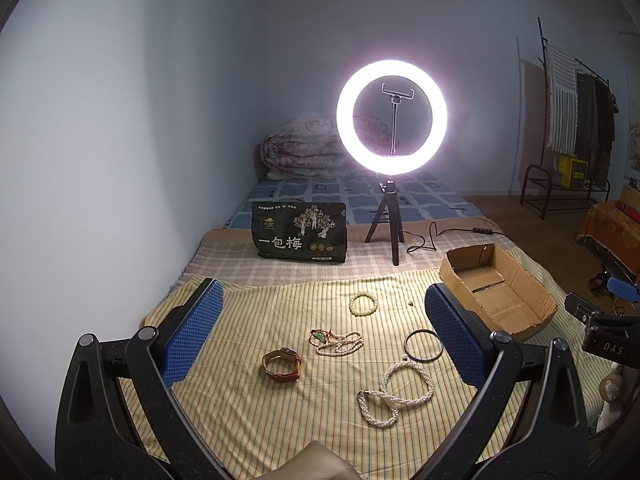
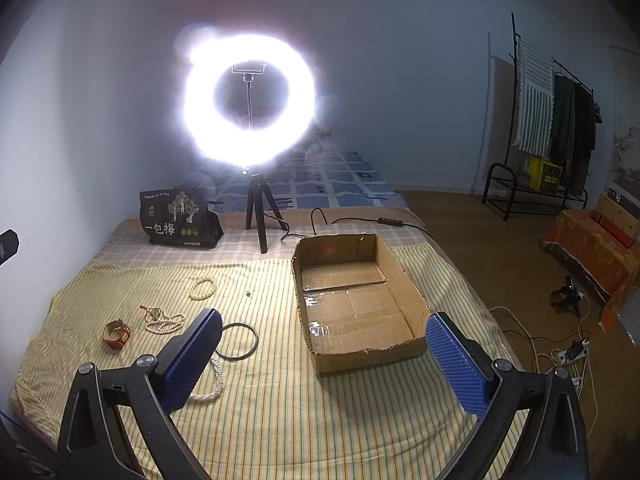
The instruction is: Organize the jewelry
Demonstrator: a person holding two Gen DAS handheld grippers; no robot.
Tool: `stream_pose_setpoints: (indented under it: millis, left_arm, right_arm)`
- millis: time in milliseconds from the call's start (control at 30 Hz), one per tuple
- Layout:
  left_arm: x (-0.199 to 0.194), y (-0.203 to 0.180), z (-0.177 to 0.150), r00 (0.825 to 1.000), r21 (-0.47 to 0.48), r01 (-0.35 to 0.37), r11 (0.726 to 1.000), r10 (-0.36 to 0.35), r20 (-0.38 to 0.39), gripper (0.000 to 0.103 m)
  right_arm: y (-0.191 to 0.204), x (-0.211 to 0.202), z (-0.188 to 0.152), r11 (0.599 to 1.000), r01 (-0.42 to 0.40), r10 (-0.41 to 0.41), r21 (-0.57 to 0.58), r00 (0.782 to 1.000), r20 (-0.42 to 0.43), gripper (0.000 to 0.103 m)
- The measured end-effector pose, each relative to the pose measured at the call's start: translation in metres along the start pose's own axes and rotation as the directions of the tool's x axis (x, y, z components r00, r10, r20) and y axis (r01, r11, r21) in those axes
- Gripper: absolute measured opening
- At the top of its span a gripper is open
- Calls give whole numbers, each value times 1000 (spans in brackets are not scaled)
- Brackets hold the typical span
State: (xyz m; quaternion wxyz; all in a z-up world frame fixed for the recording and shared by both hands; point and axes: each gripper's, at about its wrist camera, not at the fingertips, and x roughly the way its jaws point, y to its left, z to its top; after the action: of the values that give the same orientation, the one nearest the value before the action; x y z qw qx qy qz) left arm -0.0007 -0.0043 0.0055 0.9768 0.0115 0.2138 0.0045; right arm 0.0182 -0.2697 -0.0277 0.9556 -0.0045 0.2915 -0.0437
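Both claws, left [image 1: 320, 336] and right [image 2: 324, 354], gape wide, holding nothing. Nearest, the long white pearl necklace [image 1: 394, 394] could snag the thin black ring bangle [image 1: 423, 345] when lifted. Soft striped yellow bedsheet [image 1: 260, 412] may bunch. Open brown cardboard box [image 2: 360, 308] beyond is empty.

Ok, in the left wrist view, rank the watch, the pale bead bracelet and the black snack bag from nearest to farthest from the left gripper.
1. Watch: nearest, on the striped cloth between the left gripper's fingers.
2. Pale bead bracelet: farther up the cloth, right of centre.
3. Black snack bag: farthest, upright on the checked blanket.
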Motion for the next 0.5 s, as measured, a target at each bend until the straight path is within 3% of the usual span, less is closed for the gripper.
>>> stream_pose_setpoints:
  millis: [500]
  left_arm:
    - [-1, 0, 0, 1000, -1, -1, 1000, 1, 2, 103]
  right_arm:
    - [0, 0, 0, 1000, -1, 1, 1, 1000, 0, 103]
